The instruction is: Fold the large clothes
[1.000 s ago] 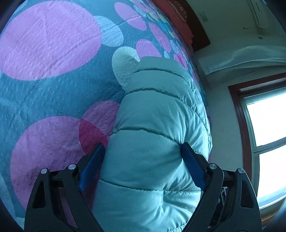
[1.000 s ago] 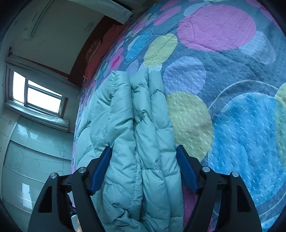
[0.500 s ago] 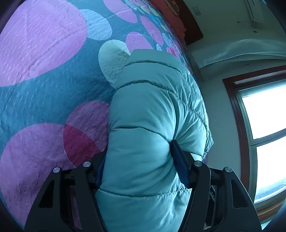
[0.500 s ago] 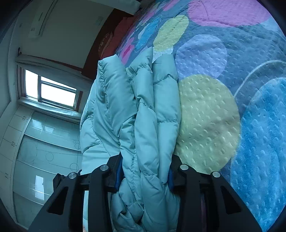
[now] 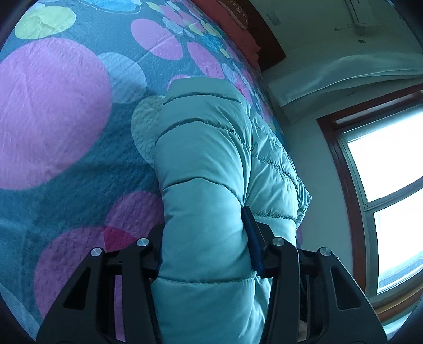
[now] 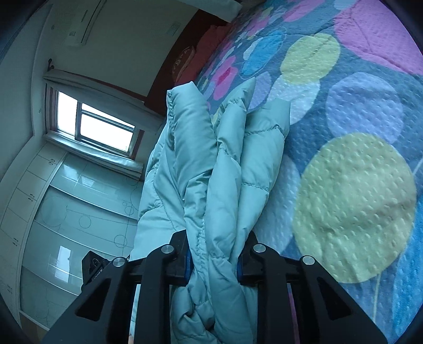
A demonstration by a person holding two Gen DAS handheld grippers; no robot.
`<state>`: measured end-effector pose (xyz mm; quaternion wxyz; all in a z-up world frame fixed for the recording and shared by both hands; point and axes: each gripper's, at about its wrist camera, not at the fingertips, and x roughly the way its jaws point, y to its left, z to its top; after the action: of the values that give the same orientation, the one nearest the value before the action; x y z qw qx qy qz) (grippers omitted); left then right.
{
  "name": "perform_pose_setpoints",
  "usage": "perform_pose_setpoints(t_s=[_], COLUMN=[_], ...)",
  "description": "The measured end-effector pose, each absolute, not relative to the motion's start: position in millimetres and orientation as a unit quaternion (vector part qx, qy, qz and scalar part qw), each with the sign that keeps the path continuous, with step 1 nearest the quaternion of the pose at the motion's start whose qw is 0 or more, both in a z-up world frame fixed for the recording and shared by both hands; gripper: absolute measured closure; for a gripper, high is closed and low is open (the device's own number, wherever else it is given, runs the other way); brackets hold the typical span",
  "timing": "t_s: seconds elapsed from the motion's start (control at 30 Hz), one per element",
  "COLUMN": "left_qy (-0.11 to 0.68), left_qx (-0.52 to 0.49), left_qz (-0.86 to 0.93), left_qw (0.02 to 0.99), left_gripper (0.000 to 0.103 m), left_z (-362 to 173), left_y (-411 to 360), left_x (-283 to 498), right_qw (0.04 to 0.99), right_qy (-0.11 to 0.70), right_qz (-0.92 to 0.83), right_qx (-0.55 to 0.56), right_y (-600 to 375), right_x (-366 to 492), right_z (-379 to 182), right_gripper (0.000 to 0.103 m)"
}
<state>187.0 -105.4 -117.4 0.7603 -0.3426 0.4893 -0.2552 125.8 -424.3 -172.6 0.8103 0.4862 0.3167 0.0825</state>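
Note:
A light teal quilted puffer jacket (image 5: pixel 211 164) lies on a bed with a dotted bedspread (image 5: pixel 53 111). My left gripper (image 5: pixel 205 238) is shut on a thick padded fold of the jacket and holds it lifted off the bedspread. In the right wrist view the jacket (image 6: pixel 219 172) hangs in bunched layers. My right gripper (image 6: pixel 212 260) is shut on those layers, raised above the bedspread (image 6: pixel 357 198).
A window (image 5: pixel 391 185) and wall are to the right of the bed in the left wrist view. A red pillow (image 6: pixel 195 60) lies at the headboard. A window (image 6: pixel 97 124), a glossy wardrobe (image 6: pixel 66 225) and a wall air conditioner (image 6: pixel 82 23) show left.
Both grippers went from open around the jacket to shut on it. Both then lifted their jacket folds up off the bedspread.

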Motion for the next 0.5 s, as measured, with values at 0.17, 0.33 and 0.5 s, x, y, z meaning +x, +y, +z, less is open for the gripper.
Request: perform_pose_setpoints(t_s=[0.17,0.33,0.5], left_qy=[0.47,0.467,0.475], left_qx=[-0.342,-0.347,-0.355], left_qz=[-0.242,-0.213,-0.2], left_qw=[0.777,0.785,0.78], left_gripper=[0.057,0.057,0.057], left_z=[-105.1,-112.5,-131.1], left_y=[-76.5,-41.2,-22.5], left_x=[199.3,210.8,214.2], right_qw=[0.808,0.798,0.794], right_qy=[0.321,0.337,0.353], right_qz=[0.112,0.136,0.137], right_qx=[0.482,0.48,0.476], right_y=[-398.9,-377.0,-369.6], right_x=[164.4,197.3,209.0], right_z=[-171.7,-182.3,-195.9], right_gripper=[0.08,0.08,0.08])
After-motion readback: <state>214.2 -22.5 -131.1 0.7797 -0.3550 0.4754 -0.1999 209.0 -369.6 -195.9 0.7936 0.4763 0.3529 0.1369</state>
